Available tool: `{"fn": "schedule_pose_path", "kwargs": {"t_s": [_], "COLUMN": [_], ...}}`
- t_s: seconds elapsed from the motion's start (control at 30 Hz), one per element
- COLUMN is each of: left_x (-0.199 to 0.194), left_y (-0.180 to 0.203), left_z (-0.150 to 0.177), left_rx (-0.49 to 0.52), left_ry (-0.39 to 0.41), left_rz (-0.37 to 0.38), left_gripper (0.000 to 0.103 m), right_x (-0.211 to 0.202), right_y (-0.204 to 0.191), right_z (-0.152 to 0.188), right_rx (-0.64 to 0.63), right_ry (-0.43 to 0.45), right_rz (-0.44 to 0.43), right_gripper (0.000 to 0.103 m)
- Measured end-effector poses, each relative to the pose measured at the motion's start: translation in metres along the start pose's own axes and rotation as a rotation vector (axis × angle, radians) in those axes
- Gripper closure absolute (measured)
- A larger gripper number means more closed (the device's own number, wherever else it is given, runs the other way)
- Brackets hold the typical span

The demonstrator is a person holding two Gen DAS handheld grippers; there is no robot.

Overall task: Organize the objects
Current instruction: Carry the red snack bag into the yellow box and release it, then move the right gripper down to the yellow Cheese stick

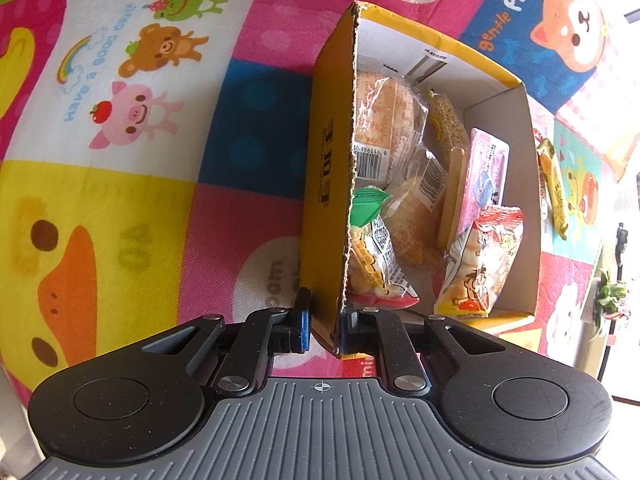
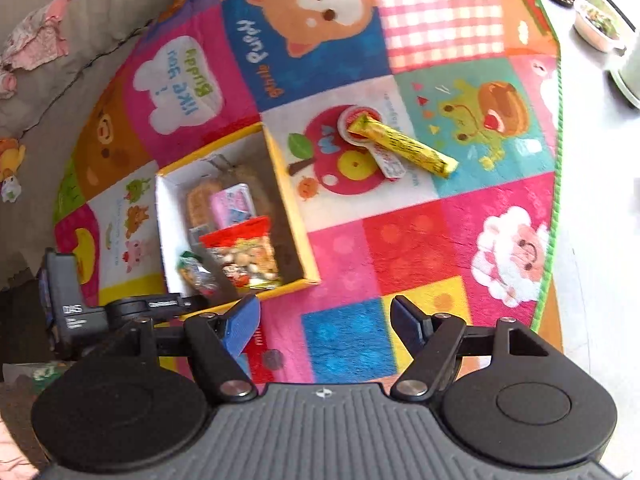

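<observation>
A yellow cardboard box (image 1: 324,184) stands on the colourful play mat and holds several snack packets, among them a red-and-yellow packet (image 1: 480,264) and a pink packet (image 1: 486,172). My left gripper (image 1: 326,320) is shut on the box's near wall, one finger outside and one inside. In the right wrist view the box (image 2: 290,200) lies to the left, with the left gripper (image 2: 160,306) at its near edge. My right gripper (image 2: 324,324) is open and empty above the mat. A yellow stick packet (image 2: 404,146) lies on a round red-and-white item (image 2: 356,122) to the right of the box.
The play mat (image 2: 420,240) ends at a green-trimmed edge (image 2: 554,184) on the right, with bare floor beyond. A grey cushion or sofa (image 2: 60,60) borders the mat on the left. Bowls with plants (image 2: 596,24) stand on the floor at the far right.
</observation>
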State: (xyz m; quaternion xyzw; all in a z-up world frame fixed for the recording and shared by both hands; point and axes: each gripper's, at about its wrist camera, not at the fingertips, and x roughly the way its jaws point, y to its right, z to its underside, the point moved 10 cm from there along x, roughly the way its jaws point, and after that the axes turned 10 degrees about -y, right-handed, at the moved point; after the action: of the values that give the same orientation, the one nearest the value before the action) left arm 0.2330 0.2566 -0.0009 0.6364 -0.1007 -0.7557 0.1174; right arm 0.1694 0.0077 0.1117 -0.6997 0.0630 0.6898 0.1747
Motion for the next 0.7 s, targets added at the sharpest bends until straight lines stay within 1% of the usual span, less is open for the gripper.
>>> {"fn": "schedule_pose_path", "kwargs": {"t_s": [0.13,0.2,0.23,0.27,0.3,0.37,0.4,0.43,0.47,0.5,0.53,0.6,0.7], "left_x": [0.002,0.003,0.003,0.004,0.004,0.006,0.006,0.006,0.007,0.007,0.008,0.009,0.01], "left_y": [0.001,0.002,0.003,0.004,0.006,0.007,0.009,0.01,0.011,0.012,0.014,0.016,0.02], "left_z": [-0.002,-0.003,-0.004,-0.004,-0.005,-0.006,-0.008,-0.008,-0.01,-0.012,-0.013,-0.015,-0.018], "left_rx": [-0.016,-0.024,-0.029,-0.029,-0.027,-0.021,-0.023,-0.027,-0.034,-0.04,-0.047,-0.051,-0.068], "left_ry": [-0.016,-0.026,-0.03,-0.035,-0.039,-0.052,-0.058,-0.064,-0.069,-0.072,-0.073,-0.073,-0.073], "left_rz": [-0.015,-0.027,-0.034,-0.042,-0.051,-0.071,-0.079,-0.087,-0.097,-0.106,-0.117,-0.137,-0.16], "left_gripper": [0.088,0.089,0.089,0.089,0.09,0.091,0.091,0.092,0.092,0.092,0.092,0.093,0.093], "right_x": [0.012,0.018,0.02,0.023,0.027,0.038,0.045,0.054,0.062,0.071,0.08,0.098,0.128], "right_y": [0.047,0.061,0.065,0.065,0.063,0.059,0.056,0.054,0.053,0.05,0.048,0.041,0.036], "right_z": [-0.009,-0.018,-0.026,-0.033,-0.04,-0.055,-0.063,-0.073,-0.082,-0.092,-0.102,-0.12,-0.144], "right_rx": [0.035,0.023,-0.013,-0.071,-0.144,-0.292,-0.348,-0.394,-0.425,-0.457,-0.493,-0.58,-0.664], "right_ry": [-0.009,-0.006,0.005,0.019,0.036,0.065,0.08,0.091,0.096,0.102,0.113,0.131,0.122], "right_rz": [0.05,0.062,0.064,0.072,0.099,0.17,0.187,0.191,0.185,0.18,0.176,0.178,0.203], "right_gripper": [0.03,0.03,0.029,0.024,0.021,0.02,0.021,0.026,0.034,0.038,0.04,0.04,0.04]}}
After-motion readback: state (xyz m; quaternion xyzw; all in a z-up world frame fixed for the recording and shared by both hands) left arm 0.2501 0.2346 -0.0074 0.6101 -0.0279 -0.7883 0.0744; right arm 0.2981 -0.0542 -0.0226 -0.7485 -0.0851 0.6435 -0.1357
